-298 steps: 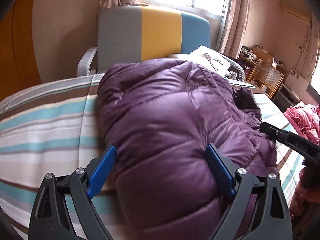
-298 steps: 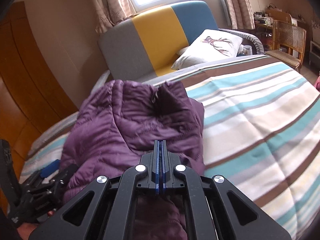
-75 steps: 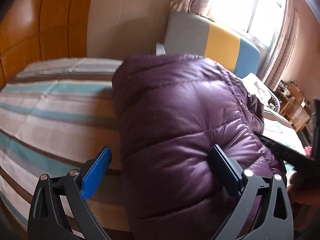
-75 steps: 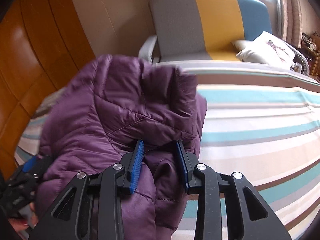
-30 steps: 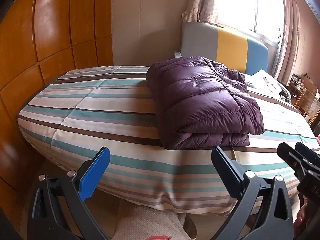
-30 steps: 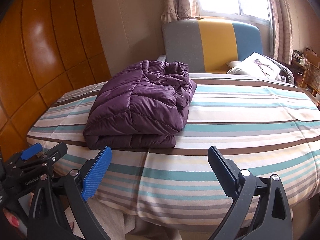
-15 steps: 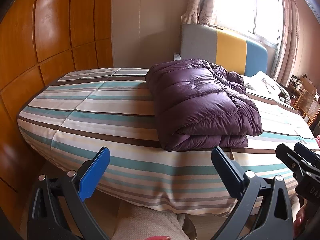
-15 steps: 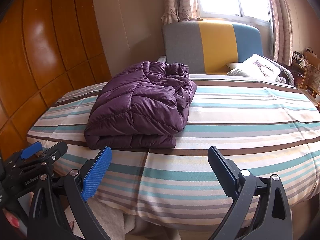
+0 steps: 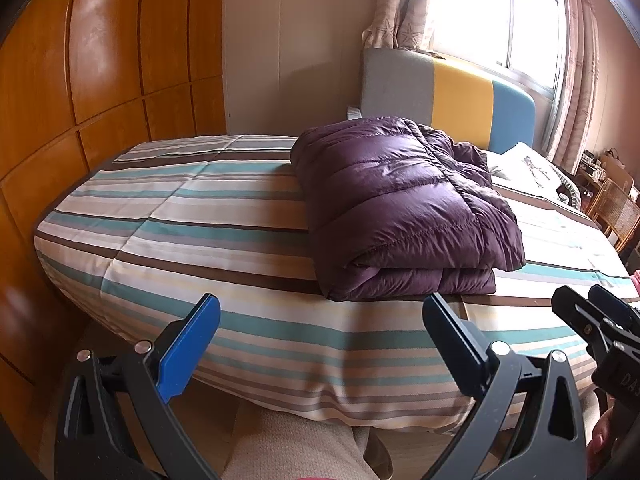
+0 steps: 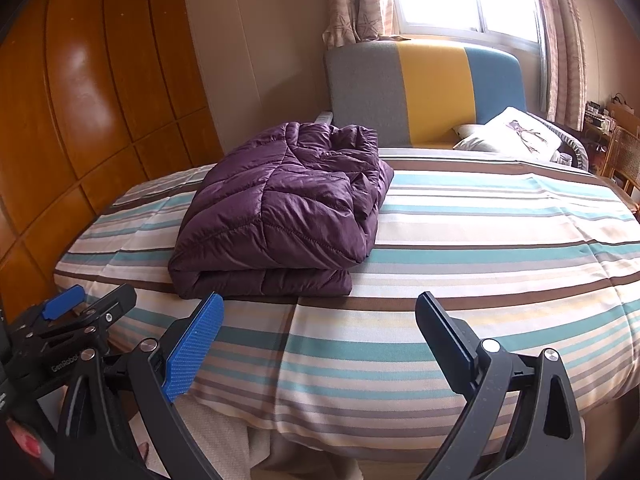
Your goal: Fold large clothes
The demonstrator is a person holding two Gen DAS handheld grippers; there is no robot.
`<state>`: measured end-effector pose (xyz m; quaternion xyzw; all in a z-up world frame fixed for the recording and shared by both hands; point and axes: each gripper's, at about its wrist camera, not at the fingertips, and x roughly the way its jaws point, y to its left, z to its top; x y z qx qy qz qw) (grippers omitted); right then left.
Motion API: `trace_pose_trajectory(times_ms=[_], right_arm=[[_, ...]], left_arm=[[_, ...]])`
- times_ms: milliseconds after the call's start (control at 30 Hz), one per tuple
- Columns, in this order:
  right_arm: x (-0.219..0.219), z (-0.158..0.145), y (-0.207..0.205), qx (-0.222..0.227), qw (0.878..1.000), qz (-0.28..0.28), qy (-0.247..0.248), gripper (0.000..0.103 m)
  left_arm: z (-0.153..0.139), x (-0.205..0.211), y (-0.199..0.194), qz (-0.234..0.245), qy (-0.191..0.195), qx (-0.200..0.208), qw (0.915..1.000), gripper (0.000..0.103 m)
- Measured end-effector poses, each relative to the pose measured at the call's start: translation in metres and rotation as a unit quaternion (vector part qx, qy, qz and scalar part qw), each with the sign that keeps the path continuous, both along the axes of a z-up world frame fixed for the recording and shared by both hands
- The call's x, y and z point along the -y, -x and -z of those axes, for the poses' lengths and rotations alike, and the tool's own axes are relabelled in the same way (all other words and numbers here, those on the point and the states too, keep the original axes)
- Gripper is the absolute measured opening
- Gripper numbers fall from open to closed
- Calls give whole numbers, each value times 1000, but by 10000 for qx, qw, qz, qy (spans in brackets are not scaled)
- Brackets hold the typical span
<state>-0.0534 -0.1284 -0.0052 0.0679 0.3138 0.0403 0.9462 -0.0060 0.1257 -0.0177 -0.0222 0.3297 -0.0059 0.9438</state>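
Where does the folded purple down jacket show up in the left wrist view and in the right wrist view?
Left wrist view: the folded purple down jacket lies right of centre on the striped bedspread, above the open left gripper.
Right wrist view: it lies left of centre, above the open right gripper.
Shared landmark: the grey, yellow and blue headboard behind the jacket.

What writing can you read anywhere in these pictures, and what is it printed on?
"GenRobot": white letters on the black body of the left gripper, seen in the right wrist view; the last letters are partly hidden.
"DAS": white letters, cut off at the frame edge, on the right gripper, seen in the left wrist view.
No other text is readable.
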Motion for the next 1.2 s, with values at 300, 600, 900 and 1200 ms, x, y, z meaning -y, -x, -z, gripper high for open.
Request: trace_pose_trajectory(times_ms=[300,600,900,1200], right_arm=[[-1,0,0,8,10000,-17,11,96],[-1,1,-1,-13,10000,-9,-9,96],[1,1,-1,-3,10000,23,-24,96],[1,0,-2,10,10000,2,-24,96]], left_arm=[[1,0,0,7,6,-38,10000,101],[3,2,-1,12,11,-66,10000,101],[3,4,1,7,-8,-22,10000,101],[2,5,3,9,-18,7,10000,101]])
